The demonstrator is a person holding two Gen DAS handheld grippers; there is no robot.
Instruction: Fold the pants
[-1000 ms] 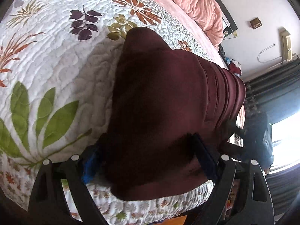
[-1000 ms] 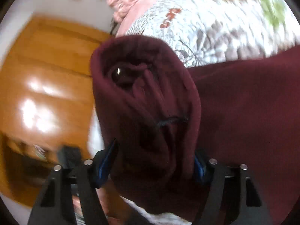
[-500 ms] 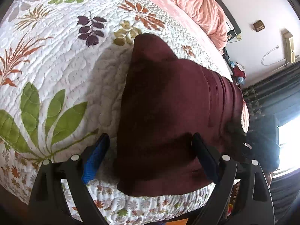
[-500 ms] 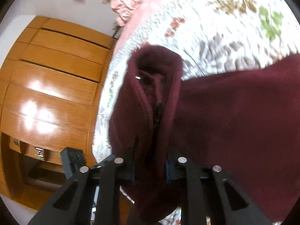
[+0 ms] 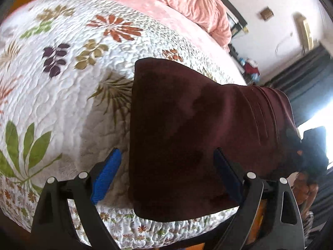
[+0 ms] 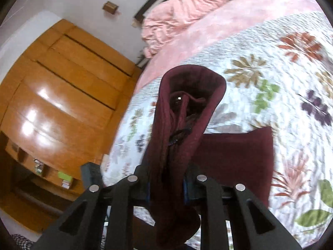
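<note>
Left wrist view. Bed quilt: white, quilted, printed with leaves and flowers; covers the bed from the left edge across. Pink blanket: bunched at the head of the bed, upper centre. Left gripper: jaws spread wide with blue pads, holding nothing; the left pad stands over bare quilt, the right over the cloth. Pants: maroon, lying folded on the quilt near the bed's front edge, the ribbed waistband end raised at far right.

Right wrist view. Wooden wardrobe: far left. Right gripper: jaws pinched tight on the bunched waistband of the pants, which rises upright above them; the rest lies flat on the quilt to the right.
</note>
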